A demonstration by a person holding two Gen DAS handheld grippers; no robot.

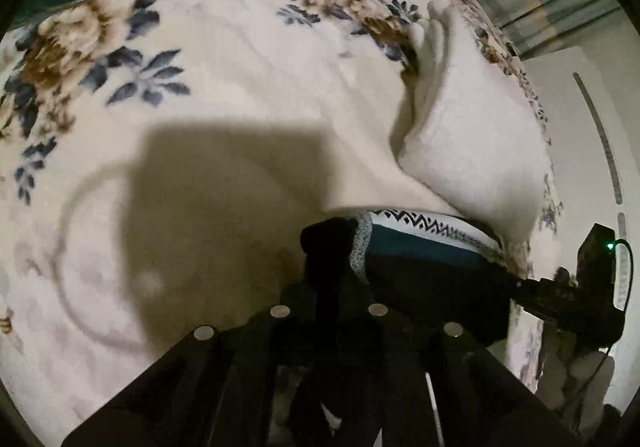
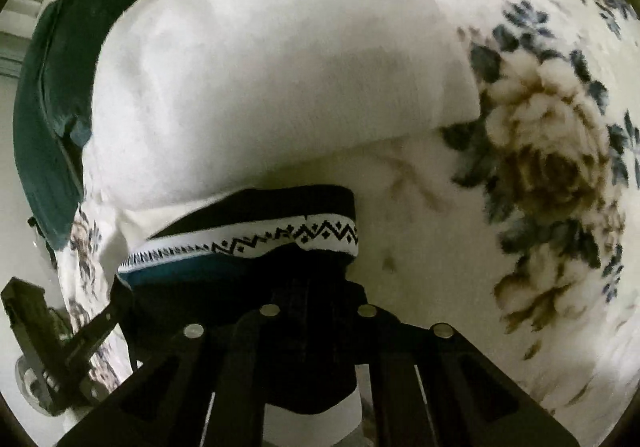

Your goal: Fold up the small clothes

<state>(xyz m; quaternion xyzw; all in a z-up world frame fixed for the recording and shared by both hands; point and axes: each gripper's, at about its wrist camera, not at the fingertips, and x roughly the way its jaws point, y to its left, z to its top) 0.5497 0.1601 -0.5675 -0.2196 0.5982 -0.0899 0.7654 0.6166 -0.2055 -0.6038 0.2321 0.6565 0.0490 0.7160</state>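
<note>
Garment point(image 1: 424, 247): dark, small, with white zigzag band and teal stripe; lies bunched on floral blanket point(image 1: 224, 59), stretched between both tongs.
Left tongs point(image 1: 332, 267): nearly closed, pinching garment's dark end.
Right tongs point(image 2: 316, 271): nearly closed on garment's other end, under zigzag band.
White cloth point(image 2: 260, 79): on blanket just beyond garment.

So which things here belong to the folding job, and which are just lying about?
In the job:
- dark garment with zigzag band, pinched at both ends
- left gripper
- right gripper

Lying about:
- white cloth
- dark green fabric
- floral blanket underneath
</note>
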